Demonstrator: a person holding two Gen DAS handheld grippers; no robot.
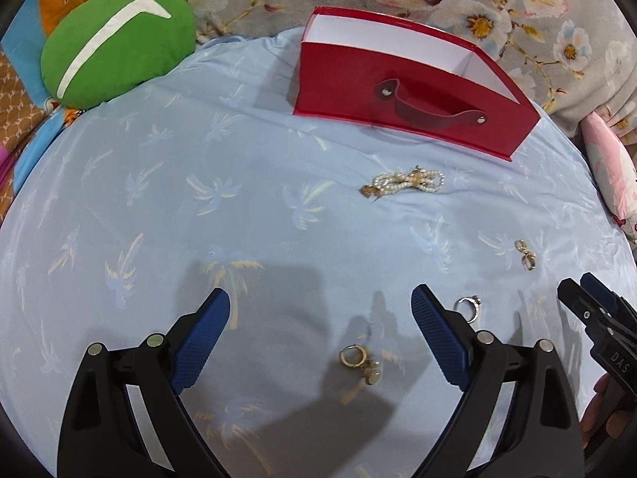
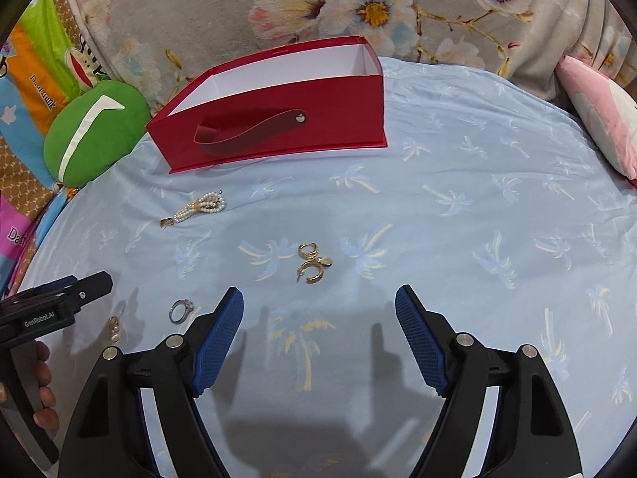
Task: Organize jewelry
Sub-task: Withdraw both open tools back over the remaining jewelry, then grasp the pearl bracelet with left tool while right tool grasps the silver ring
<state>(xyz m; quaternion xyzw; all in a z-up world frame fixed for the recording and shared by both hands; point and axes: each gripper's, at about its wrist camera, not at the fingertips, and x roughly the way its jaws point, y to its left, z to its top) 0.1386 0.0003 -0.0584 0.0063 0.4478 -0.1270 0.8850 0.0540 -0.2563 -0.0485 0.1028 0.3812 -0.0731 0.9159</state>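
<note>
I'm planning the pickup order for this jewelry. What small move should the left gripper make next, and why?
Probably lower the left gripper a little and close on the gold earring. Its jaws are open and empty, and the earring lies on the blue sheet just short of the fingertips, nearer than the silver ring or pearl bracelet. The red box stands open for it.

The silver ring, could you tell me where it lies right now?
The silver ring lies on the blue sheet, just outside the left claw's right finger; in the right wrist view it sits left of that claw's fingers.
</note>
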